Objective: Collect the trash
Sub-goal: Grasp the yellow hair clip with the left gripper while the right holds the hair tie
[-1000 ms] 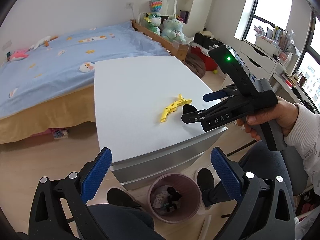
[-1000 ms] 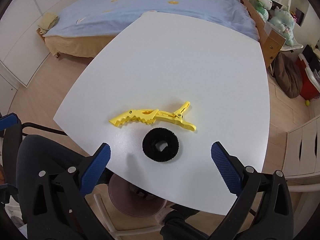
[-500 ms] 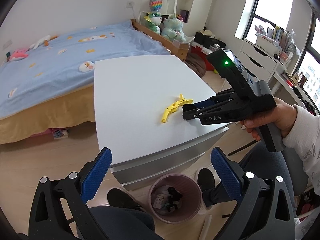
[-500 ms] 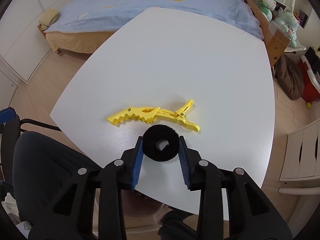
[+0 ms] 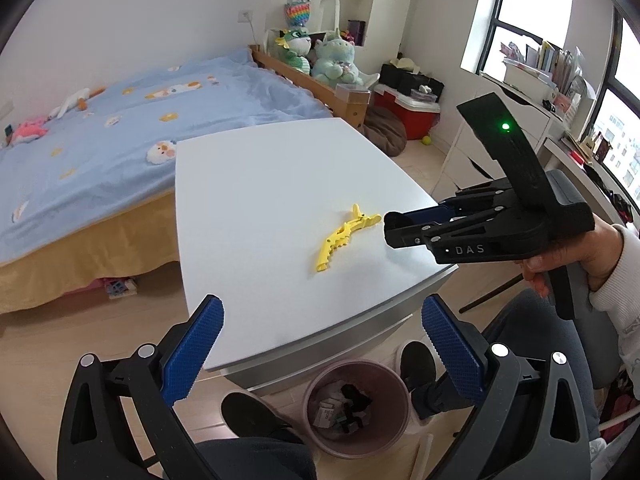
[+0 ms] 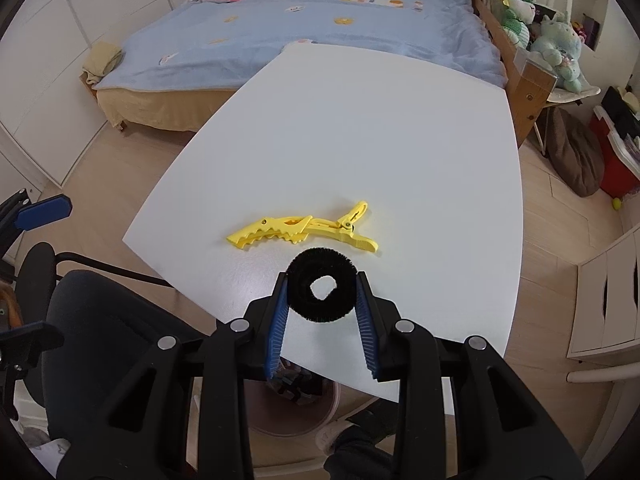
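My right gripper (image 6: 322,294) is shut on a black fuzzy ring (image 6: 322,290) and holds it just above the white table (image 6: 360,140) near its front edge. In the left wrist view the right gripper (image 5: 394,226) hovers over the table's right side, and the ring is hidden between its fingers. A yellow toothed hair clip (image 6: 302,232) lies on the table just beyond the ring; it also shows in the left wrist view (image 5: 342,236). My left gripper (image 5: 322,350) is open and empty, held in front of the table above a pink trash bin (image 5: 356,406).
The trash bin, with several scraps inside, stands on the floor under the table's front edge, partly visible in the right wrist view (image 6: 296,412). A bed with a blue cover (image 5: 120,128) lies behind the table. White drawers (image 6: 604,300) stand to the right.
My right gripper came down around the black ring, closed on it and has lifted it slightly off the table. The left gripper has stayed open and nearly still.
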`<move>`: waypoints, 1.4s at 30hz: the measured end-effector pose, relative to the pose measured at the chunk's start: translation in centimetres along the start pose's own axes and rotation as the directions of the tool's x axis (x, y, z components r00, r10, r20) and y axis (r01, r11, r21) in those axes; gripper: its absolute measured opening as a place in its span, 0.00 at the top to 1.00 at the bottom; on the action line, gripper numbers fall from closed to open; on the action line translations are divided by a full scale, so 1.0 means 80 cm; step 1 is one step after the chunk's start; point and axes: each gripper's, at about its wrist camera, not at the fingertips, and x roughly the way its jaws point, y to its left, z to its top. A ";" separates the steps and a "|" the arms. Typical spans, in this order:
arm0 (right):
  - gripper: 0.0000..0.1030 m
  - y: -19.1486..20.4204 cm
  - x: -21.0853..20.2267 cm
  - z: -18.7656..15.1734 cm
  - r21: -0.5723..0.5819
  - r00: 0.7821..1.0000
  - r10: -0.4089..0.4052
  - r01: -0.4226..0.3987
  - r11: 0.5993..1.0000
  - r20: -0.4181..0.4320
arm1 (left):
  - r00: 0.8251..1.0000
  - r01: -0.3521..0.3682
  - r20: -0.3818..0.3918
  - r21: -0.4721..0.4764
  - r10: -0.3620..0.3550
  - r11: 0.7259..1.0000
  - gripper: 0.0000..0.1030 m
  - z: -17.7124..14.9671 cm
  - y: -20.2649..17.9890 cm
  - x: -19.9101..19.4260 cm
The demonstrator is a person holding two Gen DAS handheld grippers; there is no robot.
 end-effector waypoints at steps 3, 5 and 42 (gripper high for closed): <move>0.68 -0.006 -0.015 -0.004 0.015 1.000 0.004 -0.004 1.000 0.020 | 1.000 0.021 0.012 0.018 -0.021 1.000 0.07 0.012 -0.001 0.004; 0.68 -0.010 -0.024 -0.008 0.023 1.000 0.003 -0.004 1.000 0.030 | 0.999 0.033 0.016 0.029 -0.033 0.999 0.07 0.020 -0.003 0.008; 0.68 -0.061 -0.055 -0.043 0.119 0.998 -0.013 0.006 0.993 0.054 | 0.972 0.131 -0.220 0.213 -0.083 0.968 0.36 0.064 -0.018 0.171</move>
